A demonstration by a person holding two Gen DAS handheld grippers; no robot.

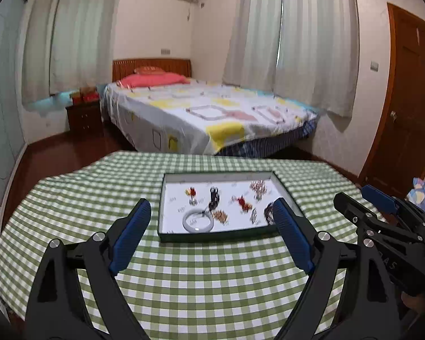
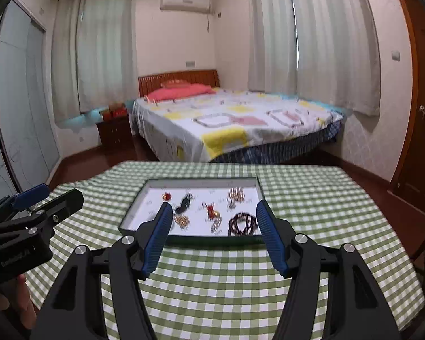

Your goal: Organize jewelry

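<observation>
A shallow tray (image 1: 212,237) with a dark green rim and white floor lies on the checked table; the right wrist view shows the same tray (image 2: 189,240). Several pieces lie in it: a white bangle (image 1: 198,221), a red ornament (image 1: 242,201), a gold cluster (image 1: 221,216), a black piece (image 1: 214,195), and a dark bead bracelet (image 2: 242,223). My left gripper (image 1: 211,202) hovers above the table just before the tray, open and holding nothing. My right gripper (image 2: 214,204) hangs open beside it on the right, also with nothing between its fingers.
A green-and-white checked cloth (image 1: 212,283) covers the table. Beyond the far edge stand a bed (image 1: 212,113) and a dark nightstand (image 1: 85,119). A wooden door (image 1: 410,99) is at the right. In the left wrist view the right gripper's body (image 1: 382,226) is close on the right.
</observation>
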